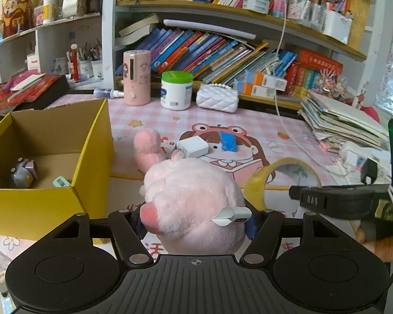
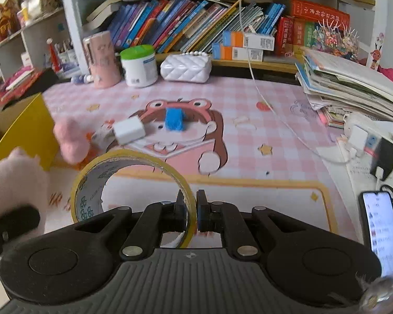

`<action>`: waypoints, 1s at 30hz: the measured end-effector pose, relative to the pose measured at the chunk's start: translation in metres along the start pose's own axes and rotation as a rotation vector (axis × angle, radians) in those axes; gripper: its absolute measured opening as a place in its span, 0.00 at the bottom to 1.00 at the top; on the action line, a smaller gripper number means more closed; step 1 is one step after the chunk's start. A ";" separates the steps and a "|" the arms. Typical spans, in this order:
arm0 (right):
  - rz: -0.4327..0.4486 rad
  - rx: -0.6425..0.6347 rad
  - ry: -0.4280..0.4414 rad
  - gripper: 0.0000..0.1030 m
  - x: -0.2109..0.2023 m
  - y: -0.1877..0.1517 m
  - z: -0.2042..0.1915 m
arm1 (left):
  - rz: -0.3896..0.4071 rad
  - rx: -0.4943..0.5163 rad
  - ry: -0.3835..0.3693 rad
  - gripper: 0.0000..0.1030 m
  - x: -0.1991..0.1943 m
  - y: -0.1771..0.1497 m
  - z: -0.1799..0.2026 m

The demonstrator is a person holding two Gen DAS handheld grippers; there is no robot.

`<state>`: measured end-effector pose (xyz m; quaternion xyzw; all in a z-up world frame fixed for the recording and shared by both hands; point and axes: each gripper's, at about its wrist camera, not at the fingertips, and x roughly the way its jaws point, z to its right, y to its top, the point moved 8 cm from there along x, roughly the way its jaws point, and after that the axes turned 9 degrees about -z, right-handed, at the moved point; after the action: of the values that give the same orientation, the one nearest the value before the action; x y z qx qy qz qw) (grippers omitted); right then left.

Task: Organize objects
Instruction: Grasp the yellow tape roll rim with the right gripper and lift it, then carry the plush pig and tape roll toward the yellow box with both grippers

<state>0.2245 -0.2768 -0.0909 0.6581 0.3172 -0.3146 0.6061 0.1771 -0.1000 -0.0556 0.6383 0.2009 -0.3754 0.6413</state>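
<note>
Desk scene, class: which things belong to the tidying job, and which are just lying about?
Job: pink plush toy in left gripper; tape roll in right gripper; yellow box; white charger; blue block.
Lying about: shelf books; white purse; phone.

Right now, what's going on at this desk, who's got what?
A person is tidying the desk with two handheld tools. The left tool grips a pink plush toy beside the yellow cardboard box, which already holds a couple of small items. The right tool is shut on the wall of a yellow tape roll. A white charger and a blue block lie on the mat.
</note>
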 end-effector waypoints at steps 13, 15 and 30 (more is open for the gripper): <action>0.002 0.022 -0.030 0.07 -0.050 -0.058 -0.060 | 0.012 0.014 -0.012 0.64 -0.057 -0.043 -0.051; -0.003 0.006 -0.017 0.07 -0.055 -0.068 -0.077 | 0.009 -0.004 0.003 0.64 -0.065 -0.051 -0.066; -0.034 -0.157 0.096 0.08 -0.079 -0.130 -0.196 | -0.011 -0.102 0.103 0.64 -0.116 -0.108 -0.156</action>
<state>0.0790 -0.0763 -0.0918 0.6173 0.3807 -0.2674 0.6344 0.0576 0.0876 -0.0587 0.6222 0.2560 -0.3351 0.6596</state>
